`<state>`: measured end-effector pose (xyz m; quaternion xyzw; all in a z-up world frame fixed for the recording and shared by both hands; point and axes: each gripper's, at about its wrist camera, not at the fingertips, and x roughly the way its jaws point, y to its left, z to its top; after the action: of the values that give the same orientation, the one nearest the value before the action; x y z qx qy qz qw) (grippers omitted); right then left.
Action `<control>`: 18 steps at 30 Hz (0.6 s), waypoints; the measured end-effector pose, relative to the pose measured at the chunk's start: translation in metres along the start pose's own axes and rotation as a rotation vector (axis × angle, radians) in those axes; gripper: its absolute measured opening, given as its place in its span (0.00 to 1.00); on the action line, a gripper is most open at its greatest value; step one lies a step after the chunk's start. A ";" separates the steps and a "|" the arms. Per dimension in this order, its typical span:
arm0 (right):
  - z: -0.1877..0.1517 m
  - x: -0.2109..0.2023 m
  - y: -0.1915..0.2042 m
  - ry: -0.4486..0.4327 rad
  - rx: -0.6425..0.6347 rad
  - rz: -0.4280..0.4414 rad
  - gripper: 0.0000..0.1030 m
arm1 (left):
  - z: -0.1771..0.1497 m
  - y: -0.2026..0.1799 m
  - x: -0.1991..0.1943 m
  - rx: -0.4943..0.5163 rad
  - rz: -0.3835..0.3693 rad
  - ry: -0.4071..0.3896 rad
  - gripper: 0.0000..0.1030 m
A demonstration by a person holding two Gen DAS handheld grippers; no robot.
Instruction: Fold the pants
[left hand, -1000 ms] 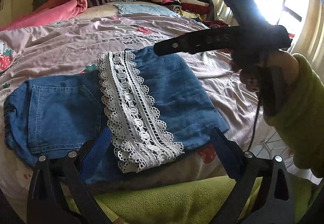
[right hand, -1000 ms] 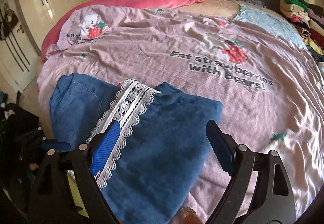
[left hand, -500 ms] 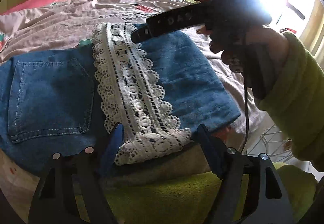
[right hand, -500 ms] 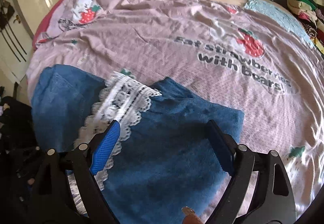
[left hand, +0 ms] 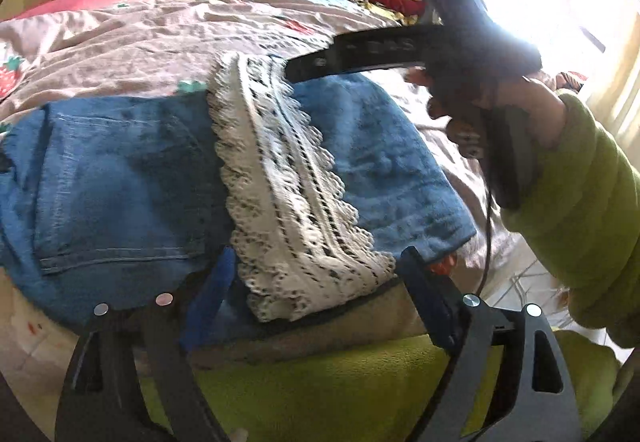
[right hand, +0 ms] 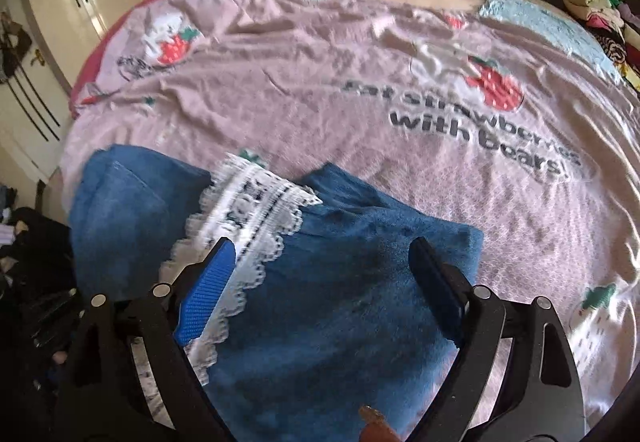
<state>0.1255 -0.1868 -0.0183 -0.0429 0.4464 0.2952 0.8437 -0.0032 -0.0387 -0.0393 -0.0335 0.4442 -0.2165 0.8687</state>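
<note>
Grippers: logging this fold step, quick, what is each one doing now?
Left gripper: jaws opening, holding nothing, over the pants.
Right gripper: open, empty, above them.

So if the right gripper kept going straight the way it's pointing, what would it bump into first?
Most likely the folded denim pants. The right gripper points down at their blue fabric, just right of the white lace trim, jaws open with nothing gripped. Depth is hard to judge.
</note>
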 end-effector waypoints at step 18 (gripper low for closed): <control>0.014 -0.043 0.038 -0.092 -0.039 0.057 0.83 | 0.007 0.031 -0.048 -0.055 0.189 -0.066 0.96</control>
<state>0.0971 -0.1707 0.0310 -0.0331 0.4022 0.3294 0.8536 -0.0115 0.0077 -0.0065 -0.0225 0.4224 -0.1201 0.8982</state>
